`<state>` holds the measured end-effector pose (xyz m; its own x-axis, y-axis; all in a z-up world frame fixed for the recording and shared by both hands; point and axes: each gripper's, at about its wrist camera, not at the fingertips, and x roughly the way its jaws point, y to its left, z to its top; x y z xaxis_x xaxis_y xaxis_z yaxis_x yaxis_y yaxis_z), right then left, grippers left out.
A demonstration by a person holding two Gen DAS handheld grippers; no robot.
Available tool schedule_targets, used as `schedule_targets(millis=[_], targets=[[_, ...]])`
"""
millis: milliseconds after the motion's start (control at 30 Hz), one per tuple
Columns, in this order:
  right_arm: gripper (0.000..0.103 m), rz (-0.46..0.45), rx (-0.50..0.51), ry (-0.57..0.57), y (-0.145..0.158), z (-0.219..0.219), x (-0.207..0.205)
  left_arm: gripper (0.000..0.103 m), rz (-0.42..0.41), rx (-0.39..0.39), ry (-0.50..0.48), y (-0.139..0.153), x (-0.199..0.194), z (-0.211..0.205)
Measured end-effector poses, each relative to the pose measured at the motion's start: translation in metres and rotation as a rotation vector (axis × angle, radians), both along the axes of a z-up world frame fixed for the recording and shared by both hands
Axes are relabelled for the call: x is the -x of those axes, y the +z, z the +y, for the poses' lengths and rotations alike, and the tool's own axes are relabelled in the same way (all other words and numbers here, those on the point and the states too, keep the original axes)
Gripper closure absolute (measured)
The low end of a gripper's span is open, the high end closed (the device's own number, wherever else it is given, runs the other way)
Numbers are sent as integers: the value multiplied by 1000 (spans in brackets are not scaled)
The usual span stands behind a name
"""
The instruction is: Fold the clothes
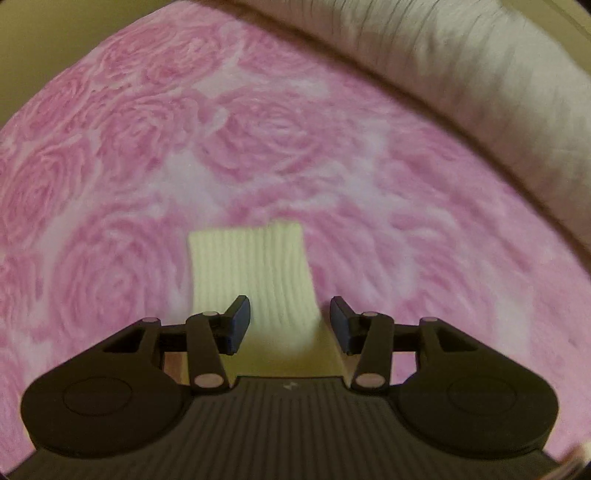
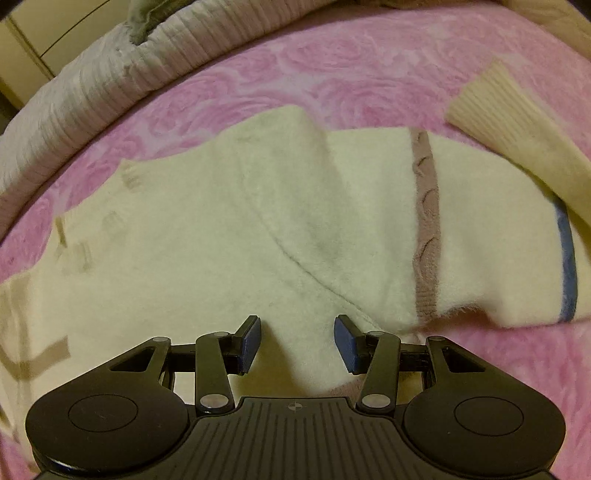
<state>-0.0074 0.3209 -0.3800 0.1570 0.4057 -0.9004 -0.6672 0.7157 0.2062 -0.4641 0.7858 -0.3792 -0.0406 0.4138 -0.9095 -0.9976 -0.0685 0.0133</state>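
Left-wrist view: a pink rose-patterned blanket (image 1: 147, 155) covers the whole work surface. On it lies a ribbed cream cuff (image 1: 251, 273), the end of a sleeve that runs back between the spread fingers of the left gripper (image 1: 290, 325); the jaws stand apart, nothing pinched. Beyond the blanket's far edge runs a long grey-white ribbed bolster (image 1: 480, 74), and past that a plain yellowish wall (image 1: 33, 33).

Right-wrist view: a cream fleecy sweater (image 2: 221, 240) is spread flat across the same blanket (image 2: 332, 62), bearing one mauve band (image 2: 428, 221) and one blue band (image 2: 567, 266) toward its right side. Its ribbed cuff (image 2: 491, 110) lies to the upper right, the sleeve crossing over the body. The right gripper (image 2: 297, 343) hovers above the sweater's near edge with jaws parted, gripping nothing. Behind the sweater the bolster (image 2: 92, 92) borders the blanket; pale panelled furniture (image 2: 40, 33) shows at upper left.
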Motion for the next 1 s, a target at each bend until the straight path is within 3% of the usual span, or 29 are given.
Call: schedule_targets(millis=[33,100,233,533,633,700,867,1000], targets=[[53,-9,0,11,-1,0,1,66,26,0,1,-4,-2,6],[52,-15,-1,30,-2,0,1,93,43,-24,-32,0,-1,1],[51,2,-11,32,-2,-3,-2,94,-22,-111,-34,31,31,-39],[51,-4,1,3,4,-4,5,94,32,-99,76,32,109,-176],[51,27,4,-12,12,-17,13,88,49,-95,112,32,136,-221],[51,27,16,-8,21,-35,21,81,61,-92,137,33,153,-252],[51,-21,81,-85,38,-109,23,81,91,-85,198,33,197,-328],[51,-79,190,-159,42,-165,9,83,140,-24,181,49,180,-356]])
